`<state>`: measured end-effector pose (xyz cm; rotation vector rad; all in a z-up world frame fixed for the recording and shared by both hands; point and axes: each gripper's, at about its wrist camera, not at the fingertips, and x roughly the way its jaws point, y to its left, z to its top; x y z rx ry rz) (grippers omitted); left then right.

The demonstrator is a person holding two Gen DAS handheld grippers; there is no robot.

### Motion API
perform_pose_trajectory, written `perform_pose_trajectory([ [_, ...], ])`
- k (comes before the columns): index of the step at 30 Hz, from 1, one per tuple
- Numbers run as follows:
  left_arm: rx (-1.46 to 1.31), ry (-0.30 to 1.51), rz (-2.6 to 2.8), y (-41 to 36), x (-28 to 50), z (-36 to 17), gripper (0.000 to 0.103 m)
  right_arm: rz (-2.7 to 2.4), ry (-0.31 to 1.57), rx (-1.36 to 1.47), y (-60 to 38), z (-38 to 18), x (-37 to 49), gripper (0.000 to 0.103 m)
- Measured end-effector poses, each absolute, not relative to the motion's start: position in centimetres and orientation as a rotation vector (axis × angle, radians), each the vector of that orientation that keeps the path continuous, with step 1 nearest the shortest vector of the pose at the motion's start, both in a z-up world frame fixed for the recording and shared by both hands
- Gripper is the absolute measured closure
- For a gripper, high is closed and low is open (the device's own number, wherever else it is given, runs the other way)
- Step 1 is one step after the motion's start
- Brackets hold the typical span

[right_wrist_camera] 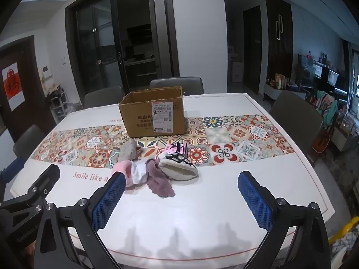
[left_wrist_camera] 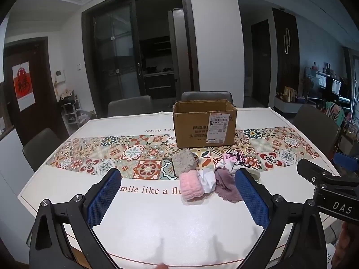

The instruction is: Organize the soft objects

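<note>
A pile of soft items lies mid-table: a pink fluffy piece (left_wrist_camera: 191, 187) (right_wrist_camera: 123, 168), a white cloth (left_wrist_camera: 207, 180) (right_wrist_camera: 139, 173), a mauve cloth (left_wrist_camera: 226, 187) (right_wrist_camera: 159, 180), a grey fuzzy piece (left_wrist_camera: 184, 161) (right_wrist_camera: 128, 151), a cream slipper with a patterned sock (right_wrist_camera: 179, 168) and a pink packet (right_wrist_camera: 176, 149). An open cardboard box (left_wrist_camera: 203, 123) (right_wrist_camera: 153, 112) stands behind them. My left gripper (left_wrist_camera: 178, 198) is open and empty, just short of the pile. My right gripper (right_wrist_camera: 181, 198) is open and empty, in front of the slipper.
The white table (left_wrist_camera: 157, 224) (right_wrist_camera: 190, 219) has a tiled patterned runner (left_wrist_camera: 134, 154) (right_wrist_camera: 235, 139) across its middle. Grey chairs (left_wrist_camera: 206, 96) (right_wrist_camera: 294, 112) stand around it. The right gripper's body (left_wrist_camera: 332, 192) shows at the left view's right edge.
</note>
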<state>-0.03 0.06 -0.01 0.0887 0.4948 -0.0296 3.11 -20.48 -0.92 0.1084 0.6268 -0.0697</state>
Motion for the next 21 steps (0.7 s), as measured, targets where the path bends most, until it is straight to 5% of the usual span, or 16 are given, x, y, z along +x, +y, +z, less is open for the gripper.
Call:
perform_pose_trajectory([
  [21, 0.091, 0.456, -0.009, 0.1, -0.8, 1.1, 0.0, -0.066, 0.609, 0.104, -20.4, -0.4, 2.6, 0.001],
])
